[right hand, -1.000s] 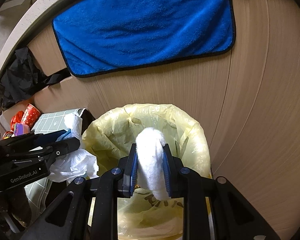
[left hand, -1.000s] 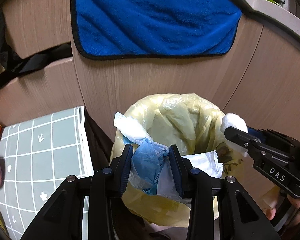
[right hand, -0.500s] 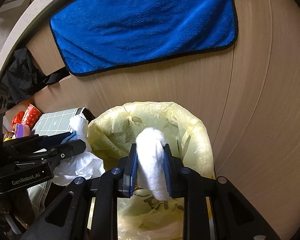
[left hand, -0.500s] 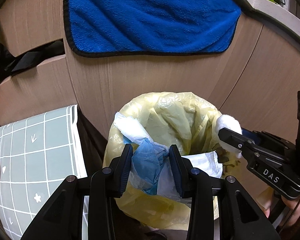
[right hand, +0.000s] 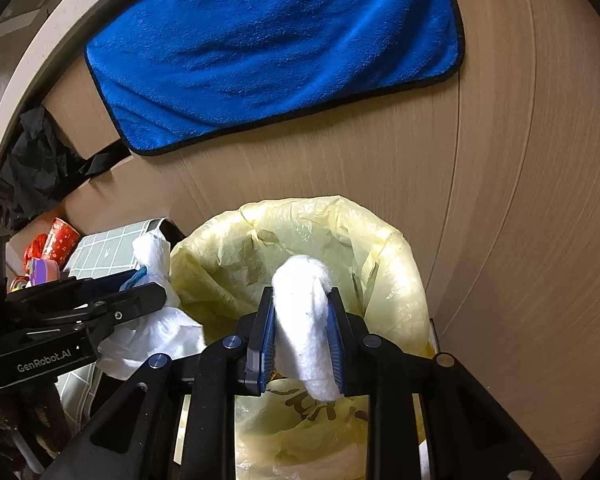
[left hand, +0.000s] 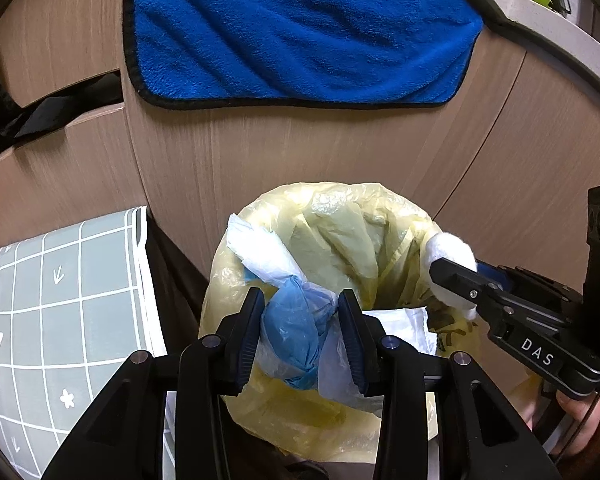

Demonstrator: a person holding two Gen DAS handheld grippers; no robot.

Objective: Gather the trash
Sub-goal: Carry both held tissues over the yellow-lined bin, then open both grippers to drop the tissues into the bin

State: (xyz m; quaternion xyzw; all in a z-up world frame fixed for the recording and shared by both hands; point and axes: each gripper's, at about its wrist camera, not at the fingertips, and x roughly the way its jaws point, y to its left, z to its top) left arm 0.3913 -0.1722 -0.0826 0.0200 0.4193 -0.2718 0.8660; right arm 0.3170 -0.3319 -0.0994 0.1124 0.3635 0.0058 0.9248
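Note:
A bin lined with a yellow bag (left hand: 340, 220) (right hand: 404, 248) stands against a wooden cabinet. My left gripper (left hand: 300, 322) is shut on a crumpled blue and white plastic bag (left hand: 292, 328), held over the bin's near left rim. In the right wrist view the same bundle (right hand: 156, 332) shows at the left gripper (right hand: 148, 294). My right gripper (right hand: 302, 328) is shut on a white wad of tissue (right hand: 304, 320), held above the bin's opening. In the left wrist view that wad (left hand: 450, 250) pokes out beyond the right gripper (left hand: 452, 276) at the bin's right rim.
A blue towel (left hand: 300, 28) (right hand: 276, 48) hangs on the cabinet front above the bin. A grey checked box (left hand: 60, 304) sits left of the bin. Red printed cups (right hand: 56, 236) and small clutter lie further left. A hand (left hand: 580, 412) holds the right gripper.
The view over the bin has shifted slightly. Both grippers keep their hold above it.

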